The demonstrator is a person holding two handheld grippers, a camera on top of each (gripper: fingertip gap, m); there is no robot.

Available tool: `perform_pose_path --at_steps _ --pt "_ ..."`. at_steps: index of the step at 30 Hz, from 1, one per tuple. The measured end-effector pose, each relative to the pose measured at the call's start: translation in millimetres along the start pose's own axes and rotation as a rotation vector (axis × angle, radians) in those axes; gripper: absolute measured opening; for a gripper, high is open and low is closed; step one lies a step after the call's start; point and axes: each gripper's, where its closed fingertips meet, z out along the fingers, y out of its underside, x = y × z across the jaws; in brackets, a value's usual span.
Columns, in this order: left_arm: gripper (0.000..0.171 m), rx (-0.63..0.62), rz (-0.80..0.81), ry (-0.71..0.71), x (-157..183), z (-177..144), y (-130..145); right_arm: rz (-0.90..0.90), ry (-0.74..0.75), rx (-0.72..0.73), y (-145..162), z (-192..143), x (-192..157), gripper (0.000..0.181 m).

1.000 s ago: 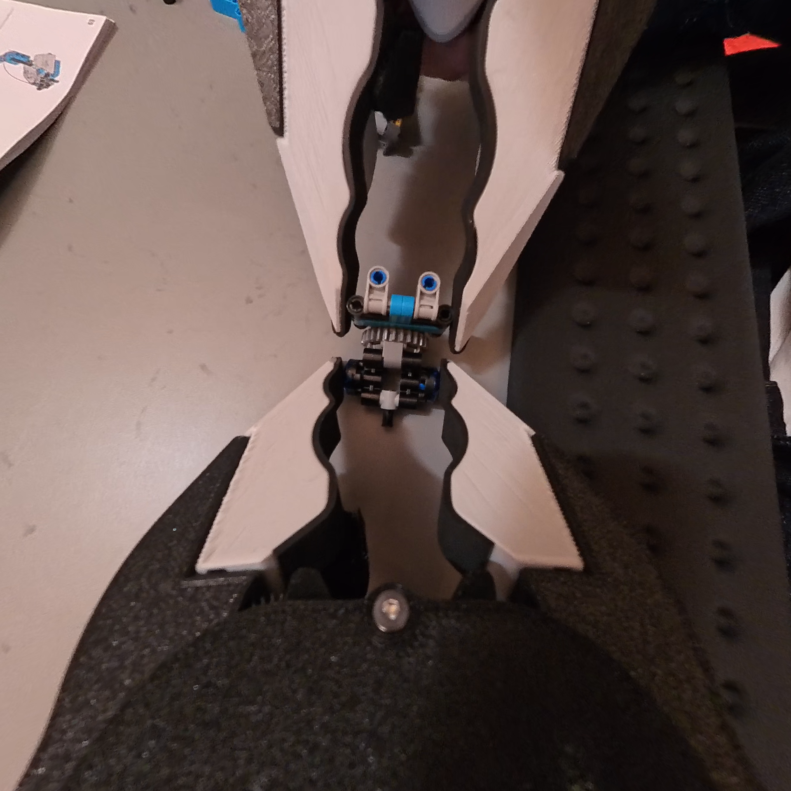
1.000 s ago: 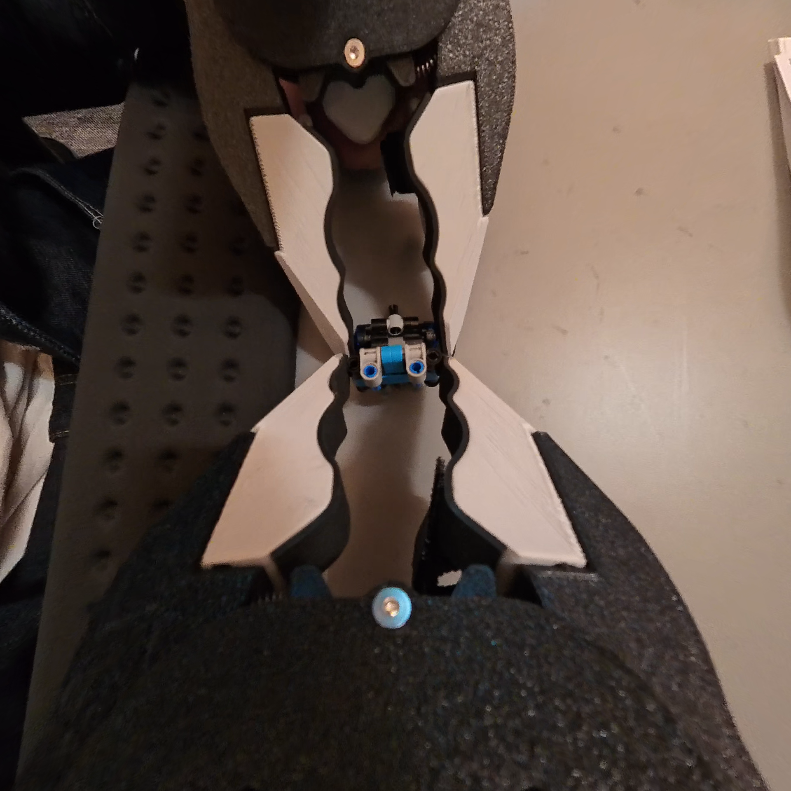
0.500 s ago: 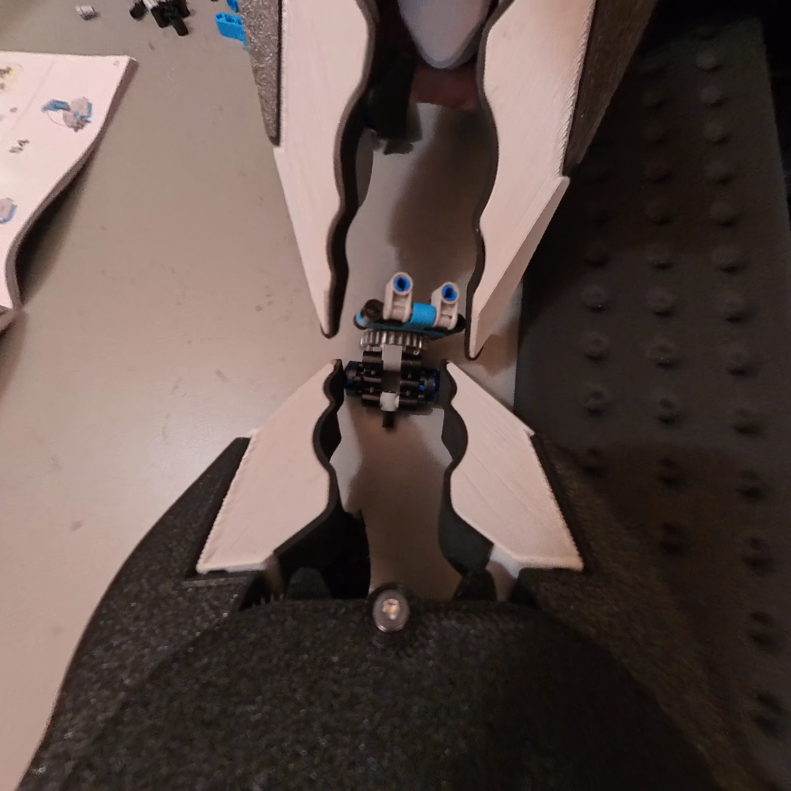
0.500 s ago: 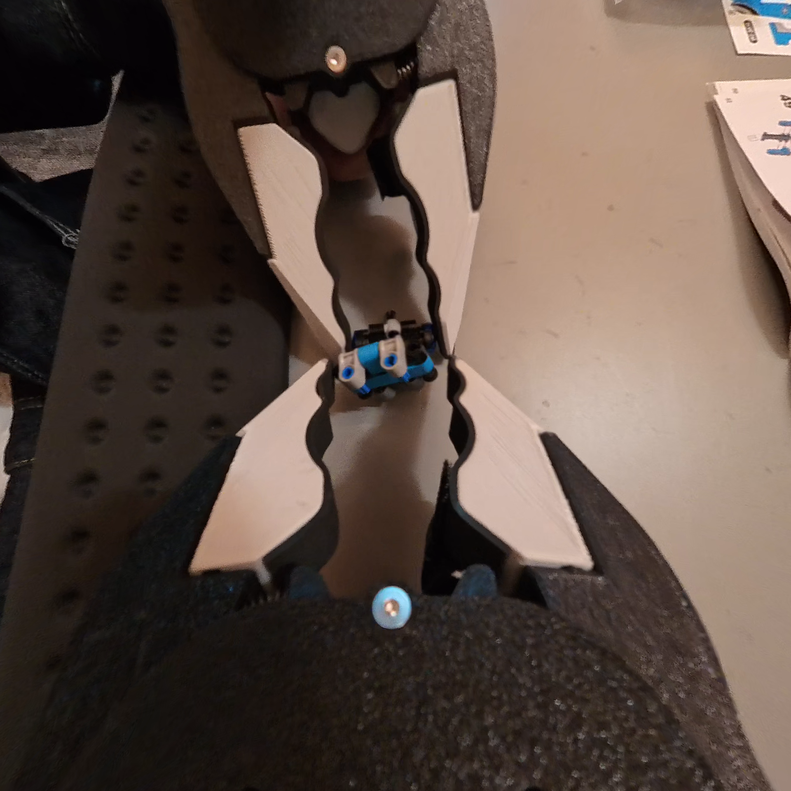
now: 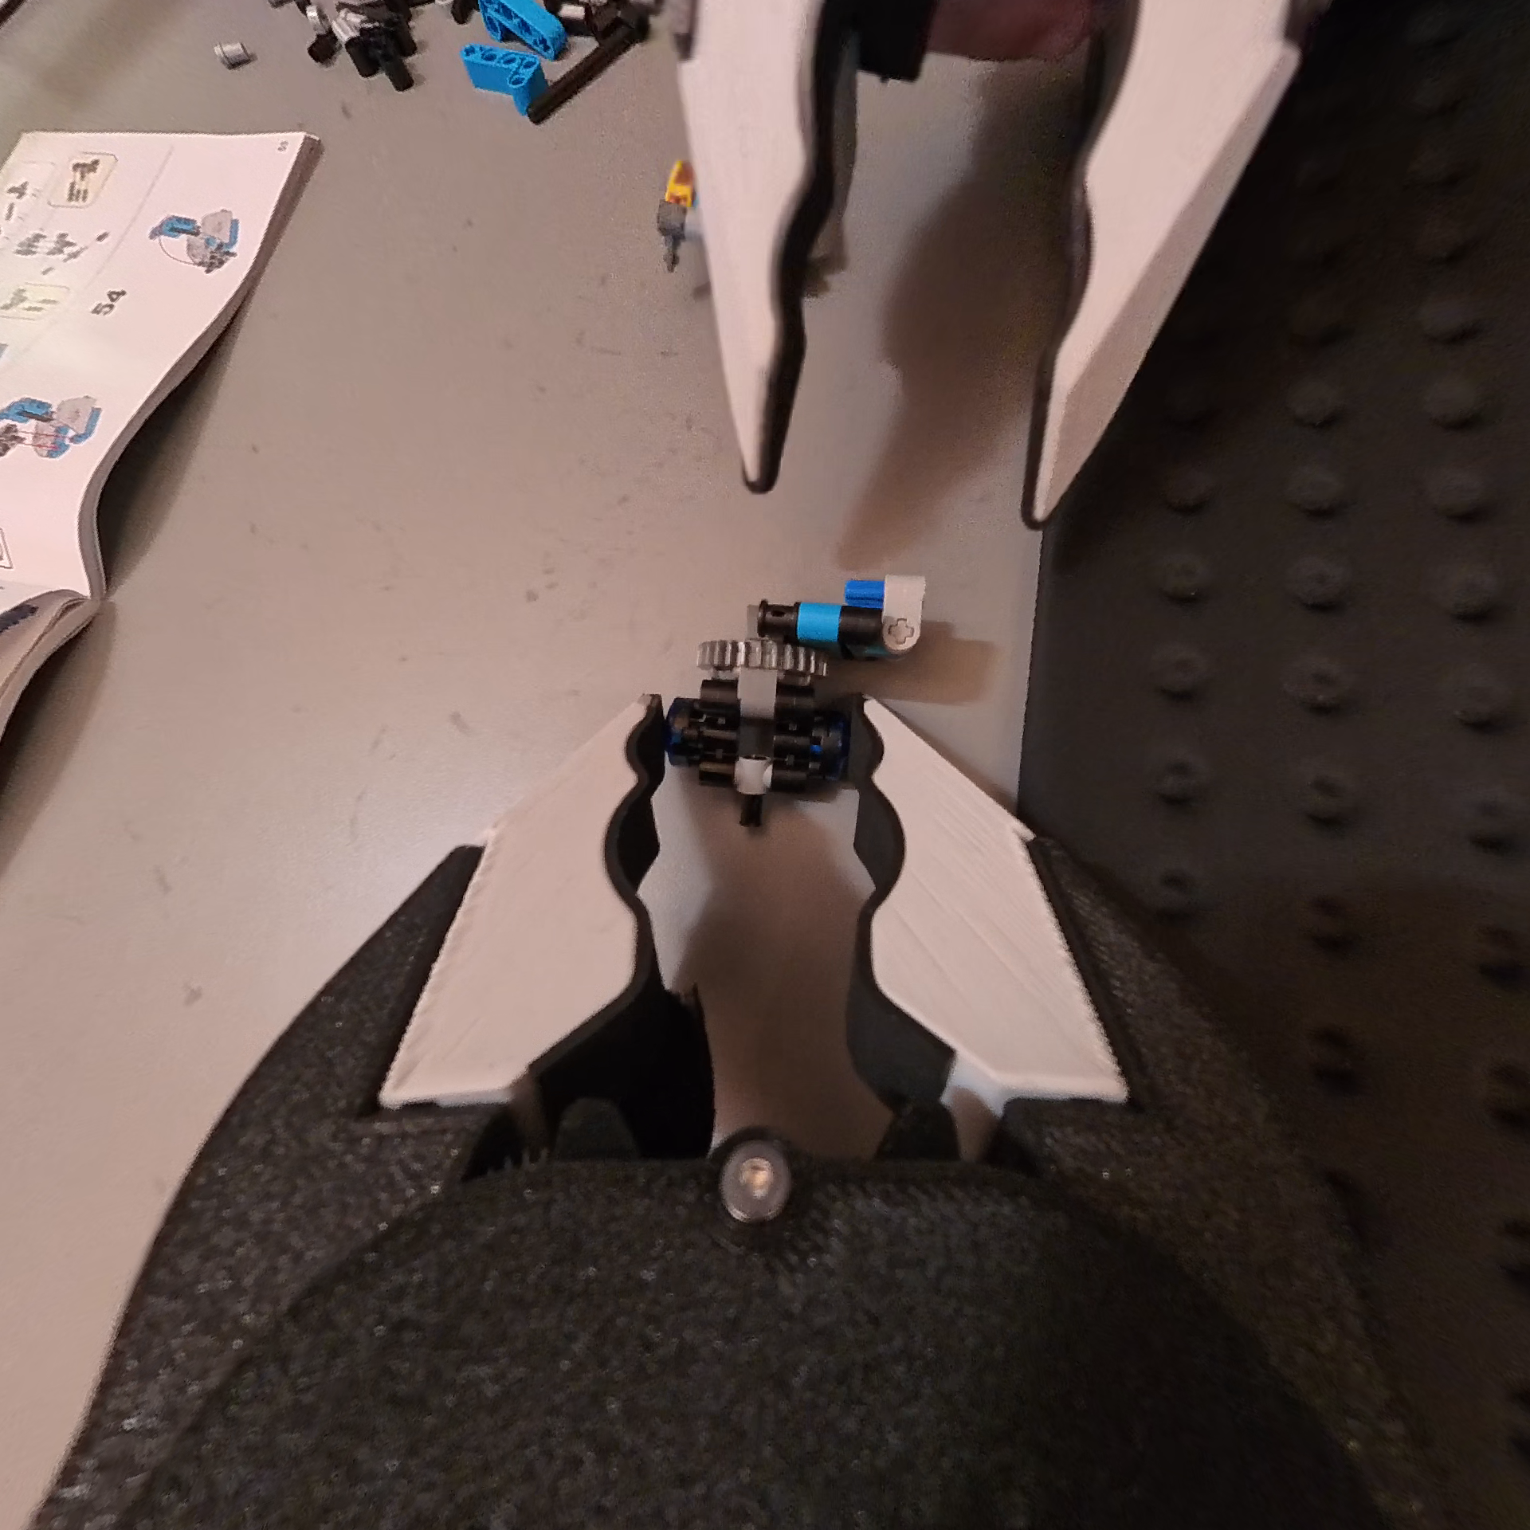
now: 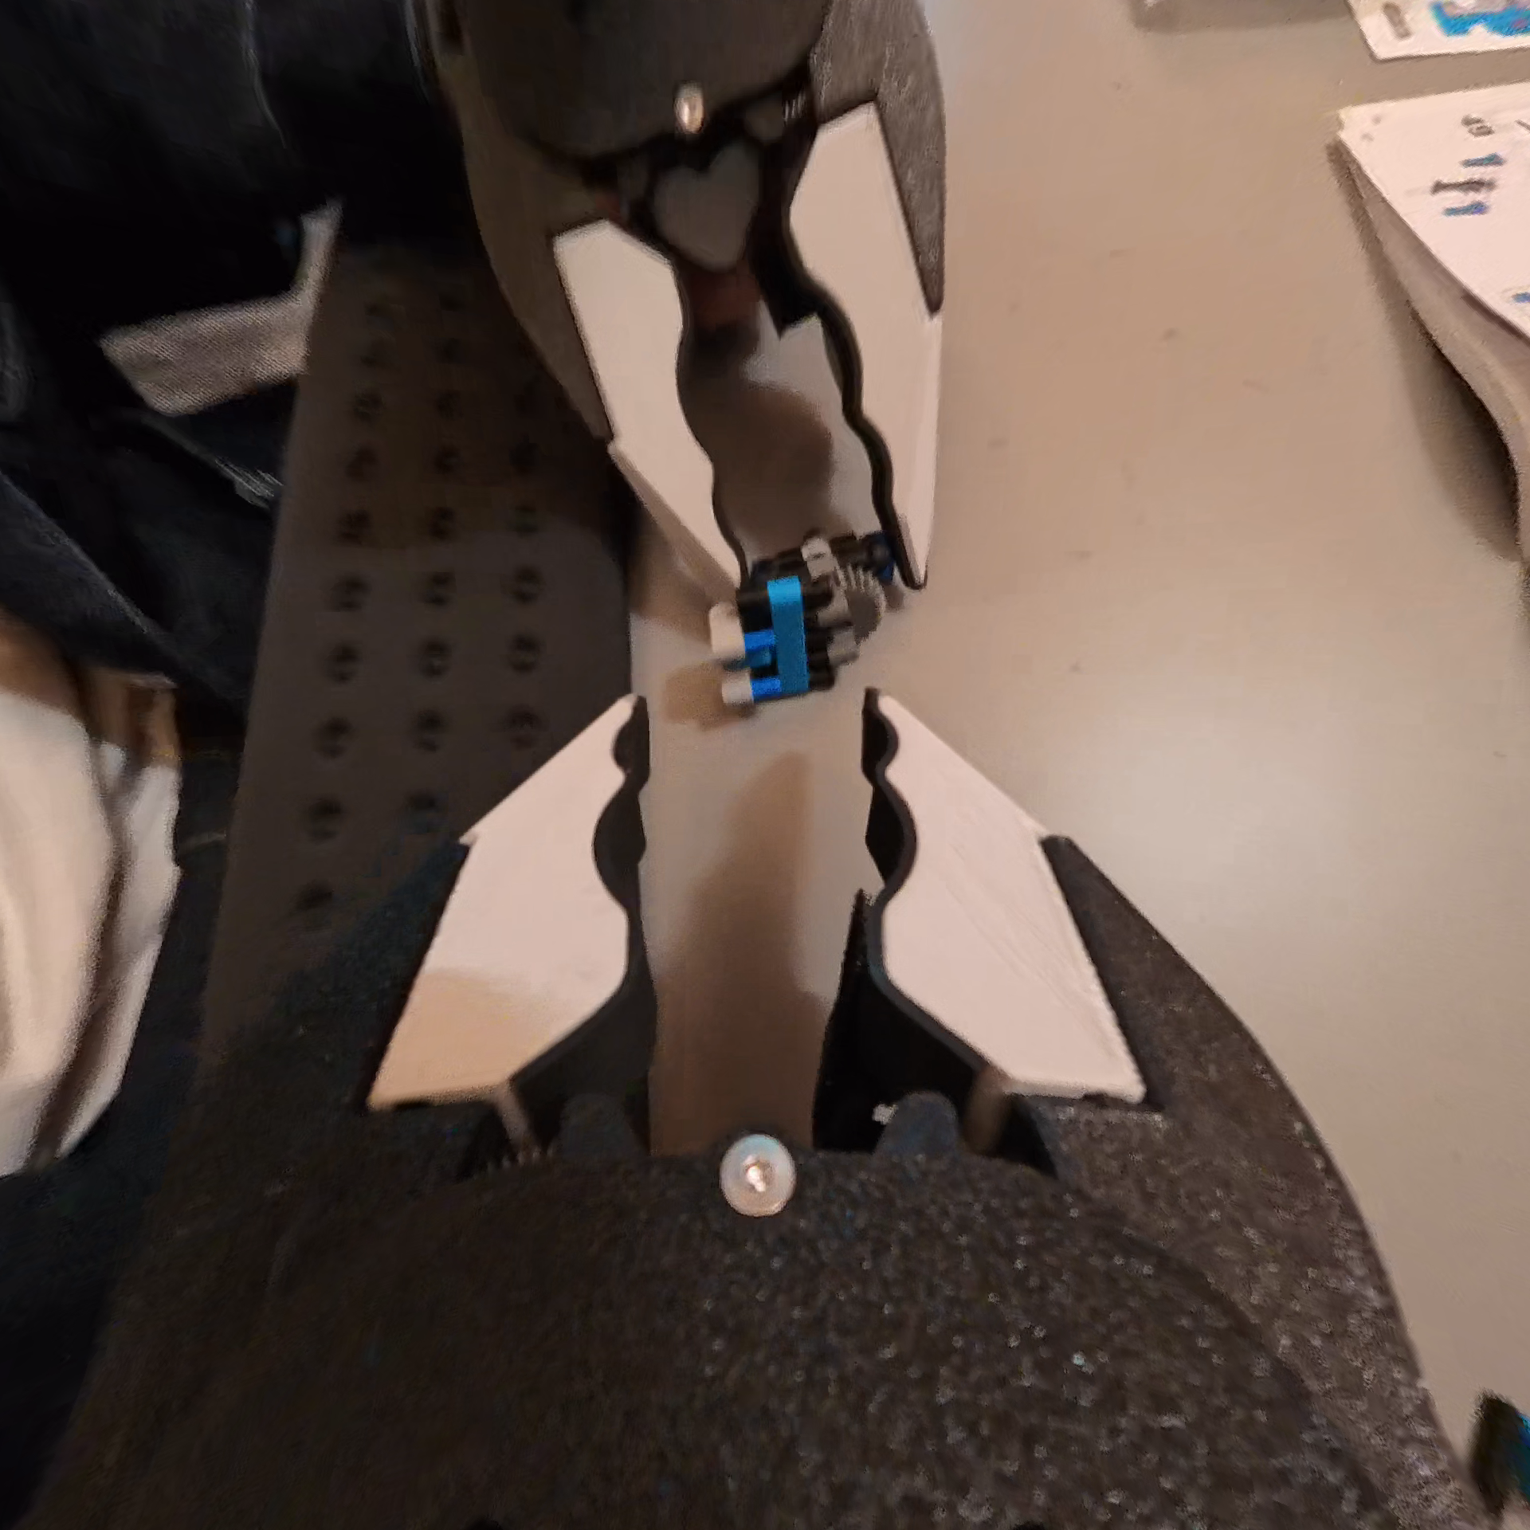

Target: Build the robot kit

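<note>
Left gripper clenched on small black-and-blue plastic brick assembly with grey gear, above grey bench beside dark studded mat. Right gripper released, empty, facing it, near. Instruction booklet at bench left edge.

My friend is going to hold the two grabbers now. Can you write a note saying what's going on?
Left gripper: fingers shut on the small black, grey and blue brick assembly, over the table.
Right gripper: open, empty, facing the assembly but apart from it.
Nearby: instruction booklet, loose brick pieces, dark studded mat.
</note>
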Motion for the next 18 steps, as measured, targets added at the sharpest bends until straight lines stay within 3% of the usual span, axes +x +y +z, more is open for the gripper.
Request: perform_pose_path --at_steps 5,10,18 --pt "0.045 -0.003 -0.022 0.016 0.2 0.4 0.6 -0.058 0.117 -0.034 7.5 11.2 7.3 0.062" --pt "0.044 -0.004 -0.029 0.024 0.4 0.5 0.8 -0.069 0.098 -0.011 -7.3 19.9 6.5 0.061" --pt "0.045 -0.006 -0.046 0.051 1.8 0.5 1.2 -0.211 0.111 -0.059 -3.6 31.8 7.9 0.038"
